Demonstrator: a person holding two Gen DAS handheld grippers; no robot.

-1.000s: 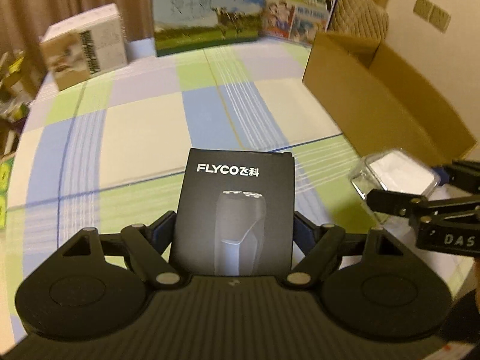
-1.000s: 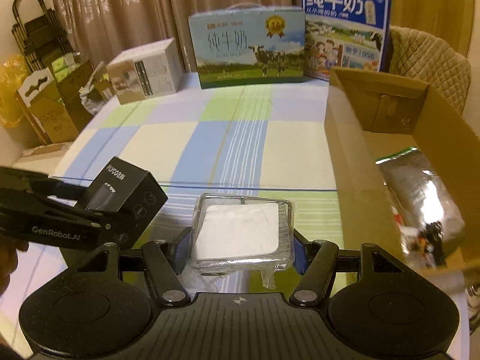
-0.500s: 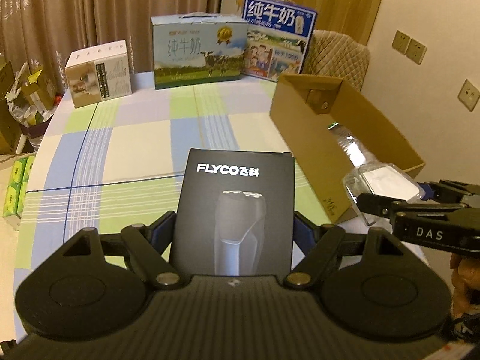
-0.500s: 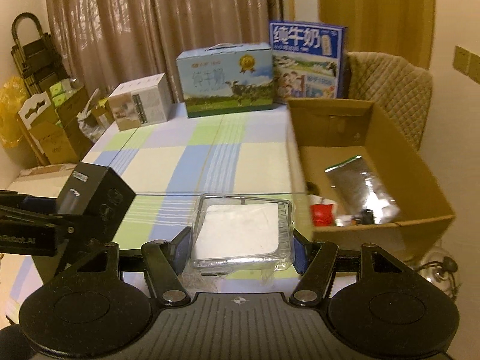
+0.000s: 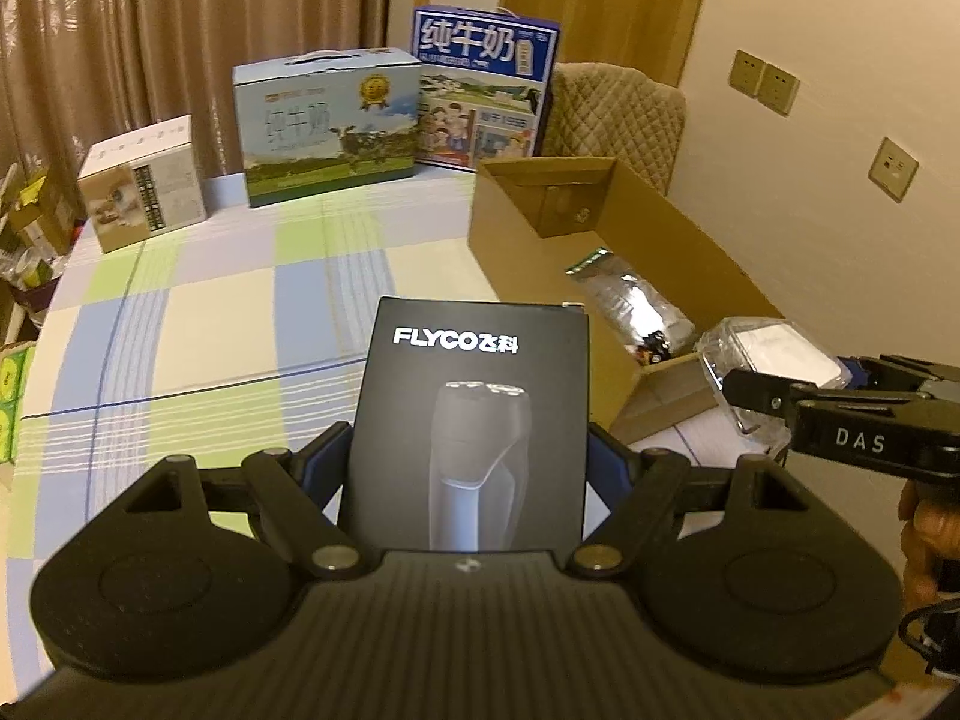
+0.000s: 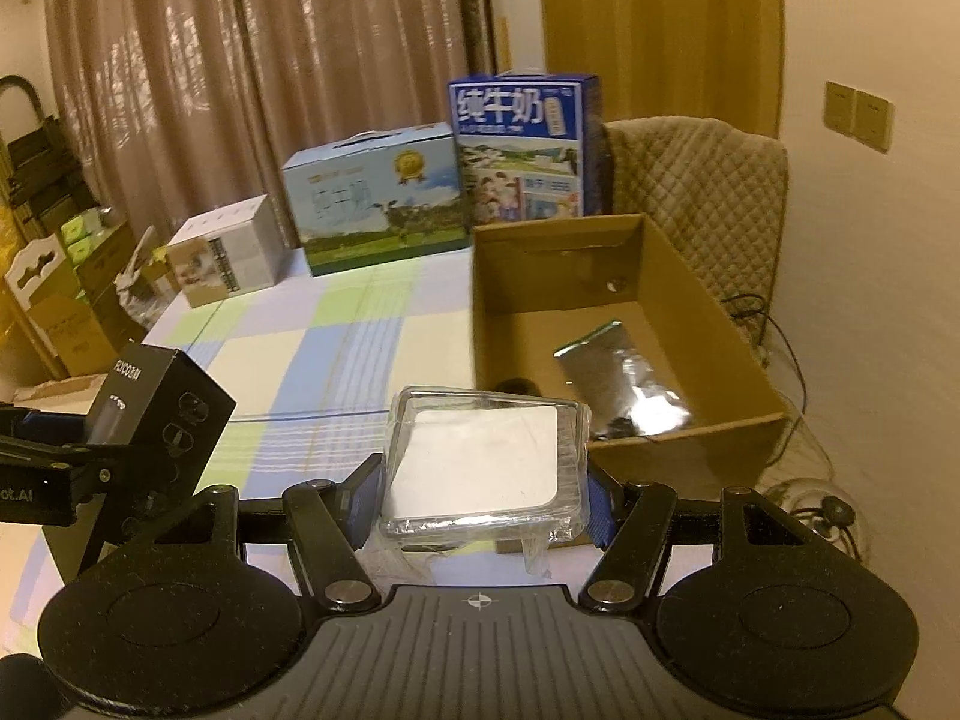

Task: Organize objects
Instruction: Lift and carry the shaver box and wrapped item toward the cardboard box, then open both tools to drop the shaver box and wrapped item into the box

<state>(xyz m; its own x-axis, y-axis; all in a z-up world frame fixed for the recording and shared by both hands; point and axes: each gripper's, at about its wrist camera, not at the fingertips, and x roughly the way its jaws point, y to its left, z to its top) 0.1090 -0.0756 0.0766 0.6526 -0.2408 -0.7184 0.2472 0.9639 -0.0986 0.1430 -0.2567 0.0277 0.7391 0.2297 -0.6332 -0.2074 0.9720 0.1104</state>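
Looks like someone's home dining room, checked tablecloth over the table mid-frame, brown curtains across the upper left, quilted chair at right, milk gift cartons at the back, wall switches upper right

Left claw: black, ribbed housing, 2 round discs, silver screws, blue pads.

The shaver box at lower centre is matt black card with glossy print. The clear case is glossy, transparent plastic. In the plain brown corrugated cardboard box at right lies a shiny, crinkled foil pouch. A smooth checked cloth covers the worktop. The chair cover is quilted fabric.
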